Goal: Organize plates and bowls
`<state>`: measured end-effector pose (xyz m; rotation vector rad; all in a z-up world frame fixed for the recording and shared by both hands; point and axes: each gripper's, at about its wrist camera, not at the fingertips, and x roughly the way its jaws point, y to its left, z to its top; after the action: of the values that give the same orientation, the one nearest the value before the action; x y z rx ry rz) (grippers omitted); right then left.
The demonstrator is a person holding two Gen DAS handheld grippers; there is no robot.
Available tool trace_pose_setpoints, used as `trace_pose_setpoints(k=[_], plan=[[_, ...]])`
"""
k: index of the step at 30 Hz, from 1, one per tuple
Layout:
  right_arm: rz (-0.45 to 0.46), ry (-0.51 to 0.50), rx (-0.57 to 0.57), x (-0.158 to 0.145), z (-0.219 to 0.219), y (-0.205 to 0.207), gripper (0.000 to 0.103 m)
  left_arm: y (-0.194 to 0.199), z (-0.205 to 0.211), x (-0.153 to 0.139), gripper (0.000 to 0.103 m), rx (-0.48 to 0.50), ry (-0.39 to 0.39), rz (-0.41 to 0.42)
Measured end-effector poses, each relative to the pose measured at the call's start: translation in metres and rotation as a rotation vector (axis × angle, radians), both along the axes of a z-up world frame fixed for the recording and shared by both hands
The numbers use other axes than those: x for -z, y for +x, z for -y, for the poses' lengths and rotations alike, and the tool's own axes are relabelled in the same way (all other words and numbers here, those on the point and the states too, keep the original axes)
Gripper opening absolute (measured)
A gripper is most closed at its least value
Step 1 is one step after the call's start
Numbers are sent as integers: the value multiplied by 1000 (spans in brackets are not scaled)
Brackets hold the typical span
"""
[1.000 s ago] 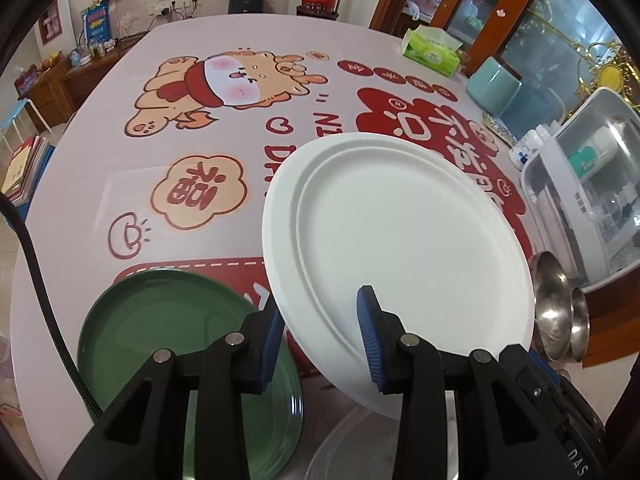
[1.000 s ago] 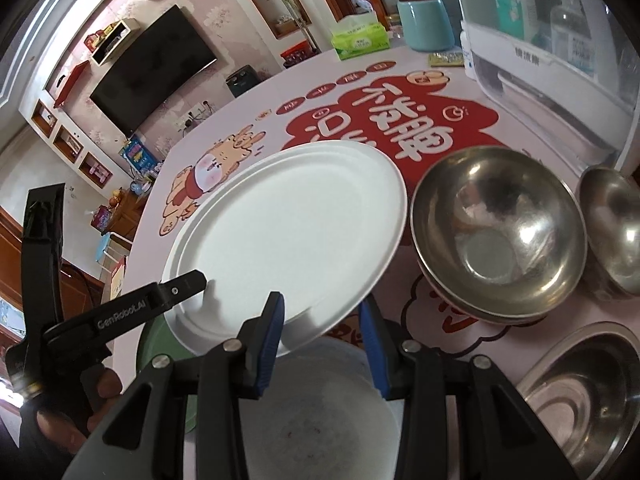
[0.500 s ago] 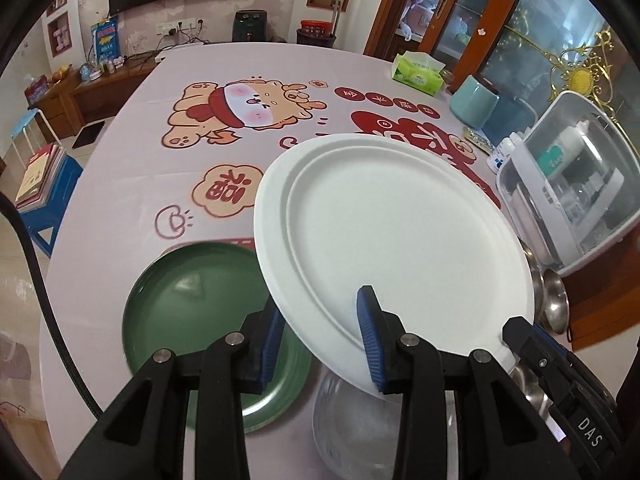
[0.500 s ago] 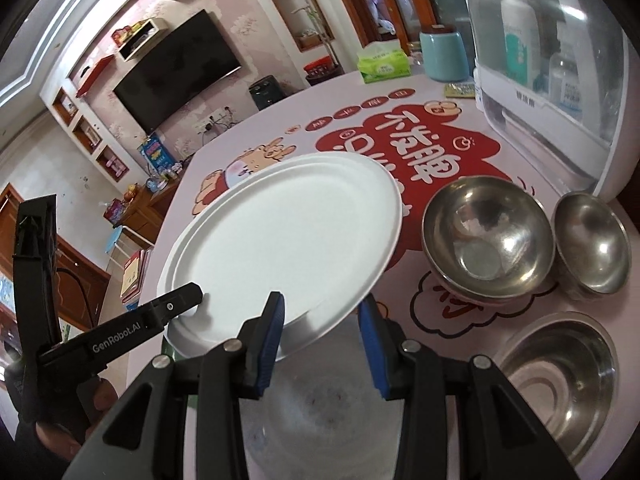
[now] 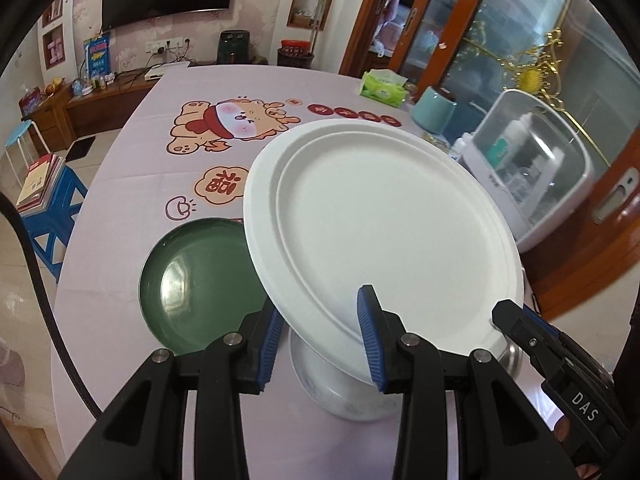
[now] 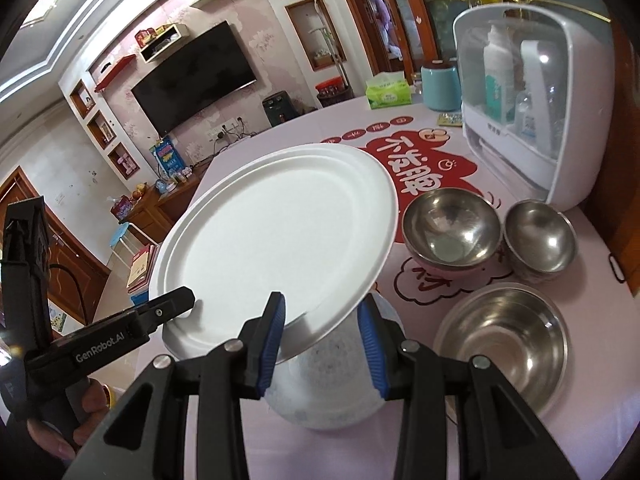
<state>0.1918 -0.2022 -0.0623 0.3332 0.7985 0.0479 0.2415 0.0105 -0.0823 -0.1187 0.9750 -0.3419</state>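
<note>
1. Left wrist view: shows the white plate [image 5: 380, 232] lifted clear of the table [image 5: 120, 184] and tilted, its near rim slanting between the fingers of the left gripper [image 5: 320, 336].
2. Probably carried high like this to pass over the white bowl [image 5: 340, 396] straight under the fingertips, and to reach the green plate [image 5: 192, 276] lying ahead and to the left of the tool; a guess from the task of grouping plates with plates.
3. Puts one blue pad beneath the rim and the other above it, with the jaws standing well apart rather than pinched flat.
4. Cannot tell whether either pad truly presses the rim or merely cradles it.
5. Reveals a thin silvery edge [image 5: 510, 354] under the plate's right side, possibly a second plate riding along; too little showing to be sure.
6. From the right wrist view: finds the right gripper [image 6: 322, 320] straddling the same plate at its near-right rim, jaws likewise wide, grip equally unclear.
7. Suggests a two-tool carry, shared to keep so broad and light a plate level enough not to slide.
8. Leaves three steel bowls [image 6: 452, 232] resting ahead and to the right of the right tool, untouched.
</note>
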Motion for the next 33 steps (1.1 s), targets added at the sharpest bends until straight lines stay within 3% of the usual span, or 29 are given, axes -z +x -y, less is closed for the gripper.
trace_pose_setpoints(k=[7,16,28,33], plan=[[50,-49,-15,-13,-1,-42,37,-44,2,-16,35,35,-16,22],[87,-78,-34,-18,-4,-102,37,-107,-7,-16,35,56,-58,13],[69,-124,-24,-8,-9,-165,37,-176,-12,-8,35,116,-76,-14],[50,-151,-30,-5,-6,-178,37,-187,-11,1,35,138,-90,-52]])
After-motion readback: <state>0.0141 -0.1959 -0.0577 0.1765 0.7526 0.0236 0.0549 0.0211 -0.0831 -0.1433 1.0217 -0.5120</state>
